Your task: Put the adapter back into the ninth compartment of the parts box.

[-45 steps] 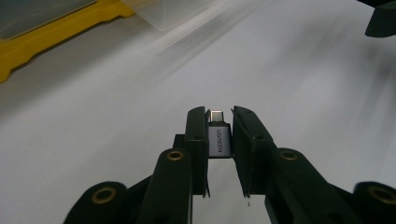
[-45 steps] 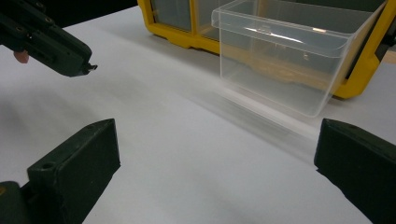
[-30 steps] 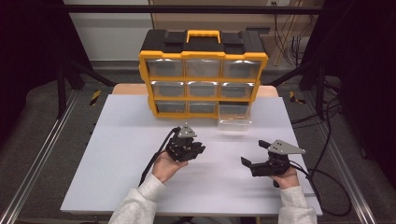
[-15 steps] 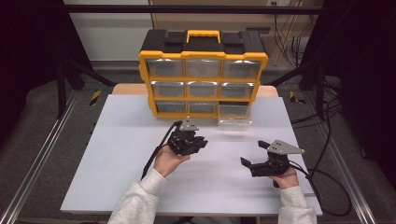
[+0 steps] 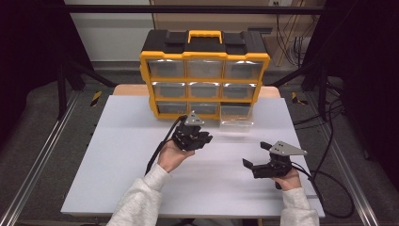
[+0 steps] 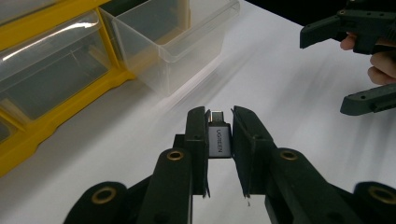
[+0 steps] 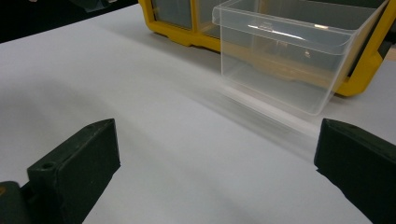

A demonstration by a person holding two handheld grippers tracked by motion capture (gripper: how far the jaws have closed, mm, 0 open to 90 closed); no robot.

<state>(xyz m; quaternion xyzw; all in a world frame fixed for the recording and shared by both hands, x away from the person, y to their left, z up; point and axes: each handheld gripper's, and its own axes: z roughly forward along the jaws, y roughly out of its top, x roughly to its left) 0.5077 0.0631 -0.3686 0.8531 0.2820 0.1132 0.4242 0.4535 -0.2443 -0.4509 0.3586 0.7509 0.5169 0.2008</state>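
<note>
**Adapter carried toward the open drawer**

White table [image 5: 117, 165] fills mid-frame, yellow plastic drawer organiser [image 5: 204, 70] at top centre, its clear drawer [image 5: 236, 117] pulled out. Left hand-held gripper [image 6: 219, 140] clamps a grey USB adapter [image 6: 219, 140]; right hand-held gripper [image 5: 256, 155] gapes empty. Release low, squarely over the drawer.

Small grey UGREEN adapter [image 6: 219, 140] clamped upright in left gripper [image 6: 219, 128], plug forward.

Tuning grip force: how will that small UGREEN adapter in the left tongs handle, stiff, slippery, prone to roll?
The UGREEN adapter looks like a rigid, metal-shelled block, so probably stiff and light. Its smooth grey faces may slip between the left tongs. Flat sides suggest it won't roll on the white table.
</note>
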